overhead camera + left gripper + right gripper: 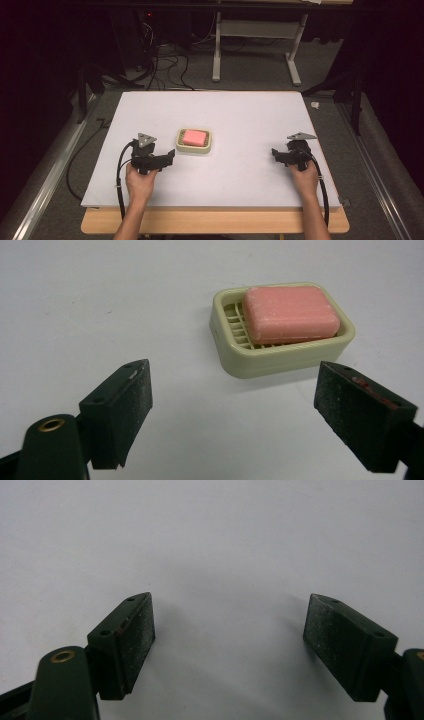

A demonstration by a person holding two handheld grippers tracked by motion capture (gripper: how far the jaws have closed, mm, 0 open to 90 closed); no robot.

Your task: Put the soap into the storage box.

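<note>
In the high view, a white-topped desk [240,165] is seen from above; a cream soap dish [194,141] is placed a little left of its middle, and a pink bar of soap [194,137] is held inside it. The left tongs [169,156] are gripped by the left hand [141,182] just beside the dish, on its left and slightly nearer the person; the right tongs [274,152] are gripped by the right hand [305,177] well apart from the dish, near the desk's right edge; a grey three-cornered plate is carried on top of each (cables trail back along both forearms). Beyond the desk, grey floor, dark cables and a pale frame's legs [255,47] are seen.

In the left gripper view, the left tongs [235,412] are held wide apart with nothing between them; the soap dish [282,352] lies just ahead, toward the right jaw, and the soap [290,314] is set toward the dish's right end, so that slats are exposed at the left.

In the right gripper view, the right tongs [227,645] are likewise spread wide, and bare white desk [210,540] is seen between and beyond them.
</note>
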